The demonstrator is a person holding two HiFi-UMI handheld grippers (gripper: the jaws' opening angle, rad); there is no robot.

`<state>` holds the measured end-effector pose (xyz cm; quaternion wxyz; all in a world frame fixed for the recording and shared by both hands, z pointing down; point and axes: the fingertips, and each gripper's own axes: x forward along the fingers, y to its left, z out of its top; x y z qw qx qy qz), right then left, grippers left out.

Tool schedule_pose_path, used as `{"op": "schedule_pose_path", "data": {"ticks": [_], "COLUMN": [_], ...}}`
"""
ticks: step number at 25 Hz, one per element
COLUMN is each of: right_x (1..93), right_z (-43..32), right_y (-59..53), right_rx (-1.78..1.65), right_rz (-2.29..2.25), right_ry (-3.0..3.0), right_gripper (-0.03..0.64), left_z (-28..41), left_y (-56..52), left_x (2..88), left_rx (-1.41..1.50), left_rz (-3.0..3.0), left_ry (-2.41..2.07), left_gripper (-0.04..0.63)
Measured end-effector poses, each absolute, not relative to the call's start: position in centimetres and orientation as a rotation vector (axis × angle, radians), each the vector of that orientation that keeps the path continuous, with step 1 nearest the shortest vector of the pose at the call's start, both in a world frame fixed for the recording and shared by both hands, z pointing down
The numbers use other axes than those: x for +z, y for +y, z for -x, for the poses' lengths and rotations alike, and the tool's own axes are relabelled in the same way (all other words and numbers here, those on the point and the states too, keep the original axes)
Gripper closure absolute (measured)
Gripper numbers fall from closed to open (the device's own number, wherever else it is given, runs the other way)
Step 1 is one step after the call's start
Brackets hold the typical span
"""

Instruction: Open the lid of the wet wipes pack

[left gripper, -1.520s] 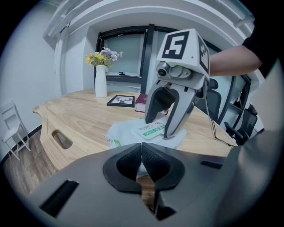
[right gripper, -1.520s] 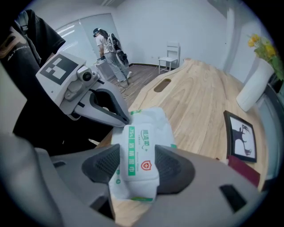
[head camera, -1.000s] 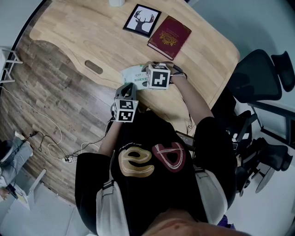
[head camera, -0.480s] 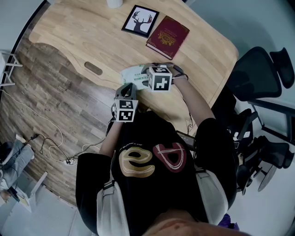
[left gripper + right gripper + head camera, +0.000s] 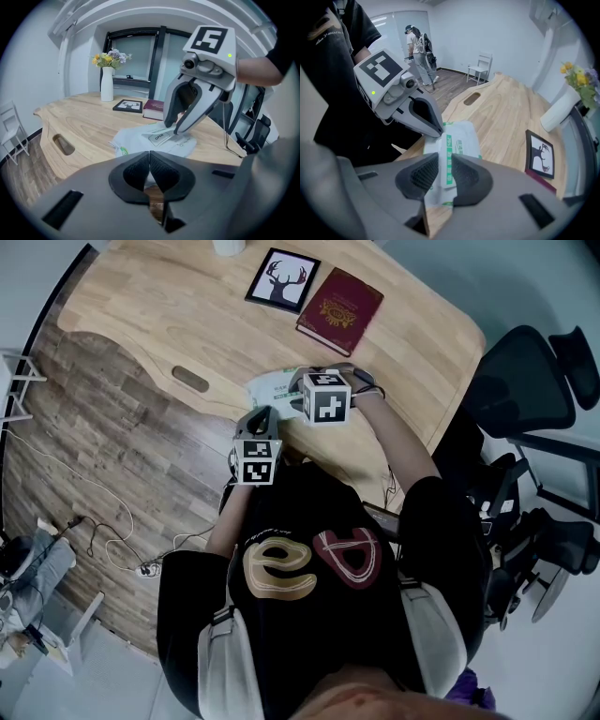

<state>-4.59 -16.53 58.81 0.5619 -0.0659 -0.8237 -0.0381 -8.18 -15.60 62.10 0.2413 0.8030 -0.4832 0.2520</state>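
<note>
The white wet wipes pack (image 5: 274, 387) lies near the table's front edge. On top of it is a flat lid (image 5: 159, 137) printed OPEN. My right gripper (image 5: 445, 173) points steeply down at the pack. Its jaws have just been closing, and the lid's end strip (image 5: 447, 157) shows in the narrow gap between them; I see no pad pressing on it. In the left gripper view its fingertips (image 5: 180, 130) stand at the lid's far end. My left gripper (image 5: 149, 171) is shut, its pads meeting on the pack's near edge.
Behind the pack lie a framed deer picture (image 5: 282, 279) and a red book (image 5: 339, 310). A white vase of flowers (image 5: 107, 84) stands further back. A slot (image 5: 190, 380) is cut in the tabletop. An office chair (image 5: 525, 390) stands at the right.
The right gripper's cube has shifted slightly over the pack. The left gripper has kept its place at the pack's near edge.
</note>
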Motion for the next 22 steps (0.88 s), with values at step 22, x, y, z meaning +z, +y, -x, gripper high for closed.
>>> {"op": "schedule_pose_path", "data": {"ticks": [22], "right_x": [57.1], "right_z": [4.7], "right_y": [-18.1], "right_rx": [-0.08], "right_rz": [0.128], "right_ry": [-1.969], "right_gripper": [0.574], "left_z": [8.3], "left_y": [-15.9], "left_x": [61.7], "left_rx": [0.673], "left_rz": [-2.214], "left_ry": [-1.304], "left_gripper": [0.578]}}
